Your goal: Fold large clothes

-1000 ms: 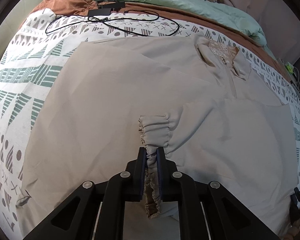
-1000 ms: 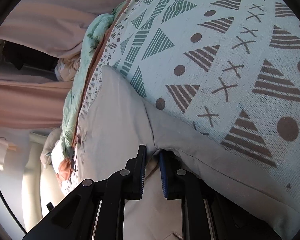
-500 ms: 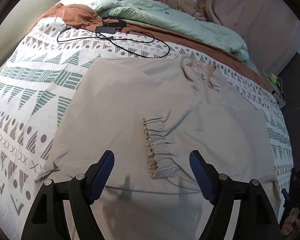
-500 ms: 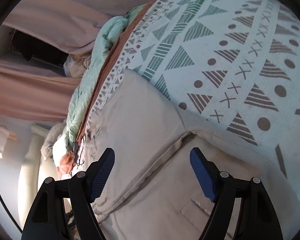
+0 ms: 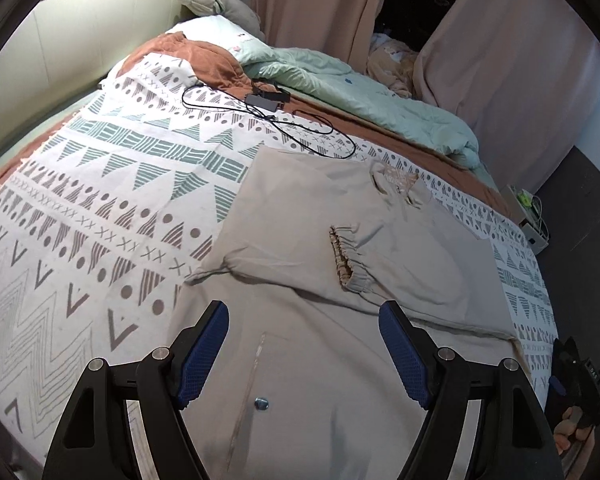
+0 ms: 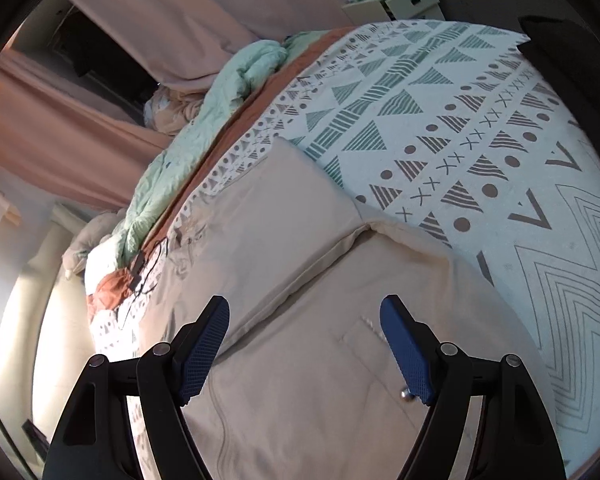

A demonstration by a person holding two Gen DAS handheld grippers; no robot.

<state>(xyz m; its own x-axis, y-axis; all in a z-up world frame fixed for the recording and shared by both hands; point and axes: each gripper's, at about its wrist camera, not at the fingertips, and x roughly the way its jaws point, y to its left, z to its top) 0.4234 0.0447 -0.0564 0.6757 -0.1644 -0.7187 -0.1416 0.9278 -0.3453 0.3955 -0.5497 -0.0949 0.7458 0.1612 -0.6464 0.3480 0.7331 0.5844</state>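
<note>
items: one patterned bedspread point(image 5: 100, 184), one black cable point(image 5: 268, 116), one beige garment point(image 5: 300, 216) spread mid-bed, one elastic cuff point(image 5: 346, 252) at 1 o'clock | left gripper point(image 5: 302, 344): wide apart, empty; earlier pinched cuff | right gripper point(image 6: 304, 344): wide apart, empty; earlier nearly closed at garment edge

Both fisheye views were sharp at the centre and bowed strongly toward a black circular rim. The left view was evenly lit, bright on the pale padded headboard point(image 5: 52, 52), with soft shadows under the beige cotton jacket point(image 5: 340, 248). The right view was washed out by white glare at its left edge and dim toward the dark doorway point(image 6: 96, 56).
</note>
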